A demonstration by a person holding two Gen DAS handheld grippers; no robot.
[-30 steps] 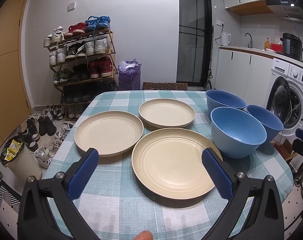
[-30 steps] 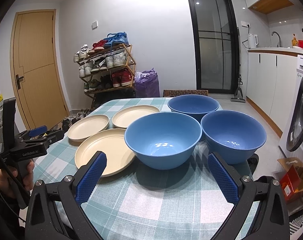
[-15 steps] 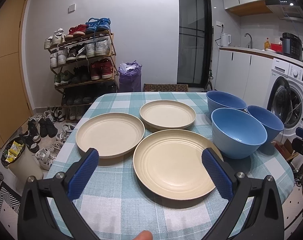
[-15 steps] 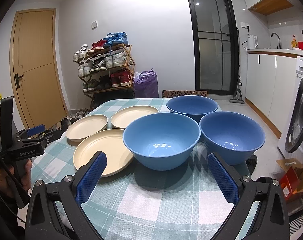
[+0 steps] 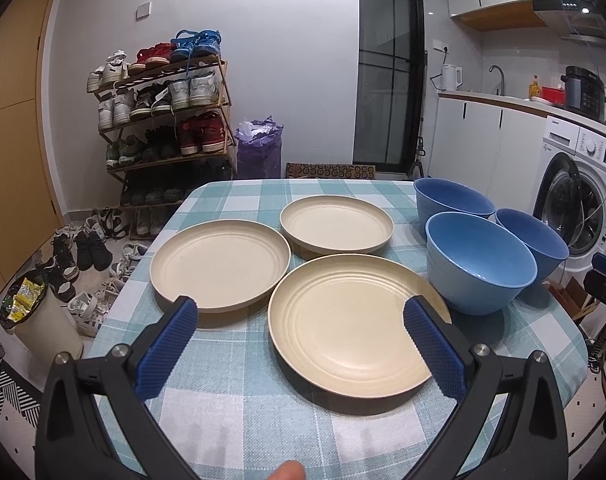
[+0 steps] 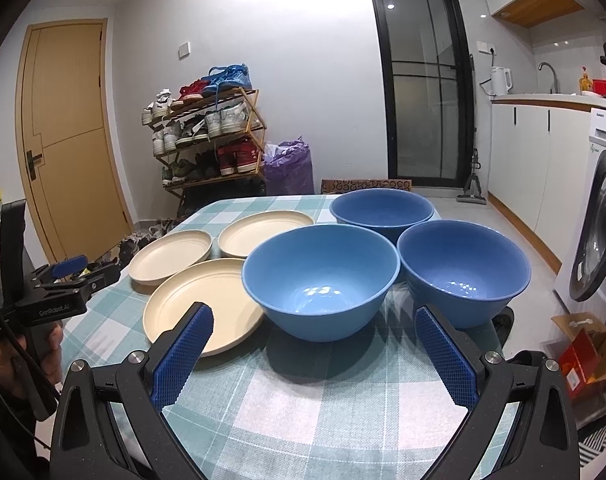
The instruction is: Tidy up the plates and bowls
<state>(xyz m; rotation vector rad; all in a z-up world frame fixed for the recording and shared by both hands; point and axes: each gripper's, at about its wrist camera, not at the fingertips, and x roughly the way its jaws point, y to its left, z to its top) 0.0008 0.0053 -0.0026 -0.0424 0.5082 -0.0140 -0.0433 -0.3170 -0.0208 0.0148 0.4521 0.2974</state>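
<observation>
Spreading wide over the checked table [image 5: 231,396], the left gripper [image 5: 299,332] holds nothing, its fingers apart before three cream plates: left plate [image 5: 219,264], far plate [image 5: 337,226], near plate [image 5: 351,328]. Right of them stand three blue bowls [image 6: 321,280], close together. The right gripper [image 6: 313,344] gapes empty before the nearest bowl.

Three plates [image 5: 359,328] cream, faint ringed ridges. Three bowls [image 6: 321,280] blue, nearest lighter. Bench cloth [image 5: 239,396] teal-and-white check. Left claw [image 5: 301,342], right claw [image 6: 313,354]: blue textured pads, black frames. Door [image 6: 69,140] tan.
</observation>
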